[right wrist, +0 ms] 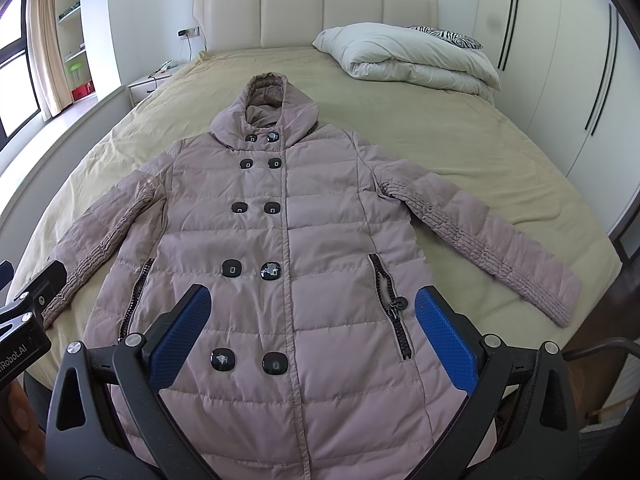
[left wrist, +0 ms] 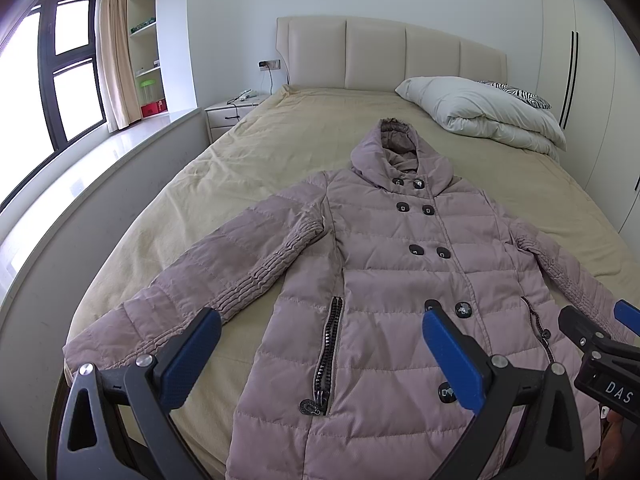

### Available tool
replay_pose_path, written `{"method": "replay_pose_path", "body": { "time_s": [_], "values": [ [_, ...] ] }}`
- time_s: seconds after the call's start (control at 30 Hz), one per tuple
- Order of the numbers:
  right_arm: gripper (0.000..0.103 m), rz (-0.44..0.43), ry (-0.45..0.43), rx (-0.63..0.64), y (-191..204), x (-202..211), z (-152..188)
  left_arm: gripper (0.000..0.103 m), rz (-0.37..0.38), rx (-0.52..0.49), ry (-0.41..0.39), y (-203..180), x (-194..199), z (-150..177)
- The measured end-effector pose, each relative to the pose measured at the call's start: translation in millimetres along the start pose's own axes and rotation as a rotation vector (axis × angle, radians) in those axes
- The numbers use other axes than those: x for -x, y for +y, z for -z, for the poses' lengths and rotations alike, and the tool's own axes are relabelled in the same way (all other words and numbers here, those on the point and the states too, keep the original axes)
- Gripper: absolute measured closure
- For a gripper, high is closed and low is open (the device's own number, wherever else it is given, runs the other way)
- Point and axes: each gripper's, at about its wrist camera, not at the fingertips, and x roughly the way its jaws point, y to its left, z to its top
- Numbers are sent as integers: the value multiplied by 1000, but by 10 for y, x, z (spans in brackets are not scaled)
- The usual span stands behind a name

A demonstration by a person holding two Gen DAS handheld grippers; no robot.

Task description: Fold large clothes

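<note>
Coat spread flat, face up on bed, hood at 12 o'clock, sleeves out toward 4 and 8. Nothing folded yet. Left tongs and right tongs both gaping, empty, hovering over the hem.

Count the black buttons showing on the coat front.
10 buttons, in five pairs down the coat: collar, chest, midriff, waist, lower. More may be hidden below.

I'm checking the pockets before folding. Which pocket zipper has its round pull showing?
The zipper on the right in the right wrist view: its round pull dangles mid-zipper. The other zipper there shows none.
</note>
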Motion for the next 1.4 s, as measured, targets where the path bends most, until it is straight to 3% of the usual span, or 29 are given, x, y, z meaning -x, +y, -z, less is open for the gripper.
{"method": "replay_pose_path", "body": {
  "time_s": [0.1,0.4,0.47,0.73,1.0,1.23,1.4],
  "values": [
    [0,0,0,0,3,-6,8,0,-1,1,2,-22,29,-86],
    [0,0,2,0,6,-9,-3,0,0,1,0,62,-33,182],
    [0,-1,3,0,8,-12,-4,0,-1,1,4,-22,25,-84],
    [0,0,4,1,27,-31,45,0,-2,1,5,-25,30,-94],
    [0,-1,9,2,19,-32,69,0,-7,-1,9,-26,-113,148],
    [0,-7,28,-1,79,-160,165,0,-6,61,56,331,-229,425],
    [0,-42,50,-4,115,-233,316,0,11,220,113,852,-284,613]
  ]
}}
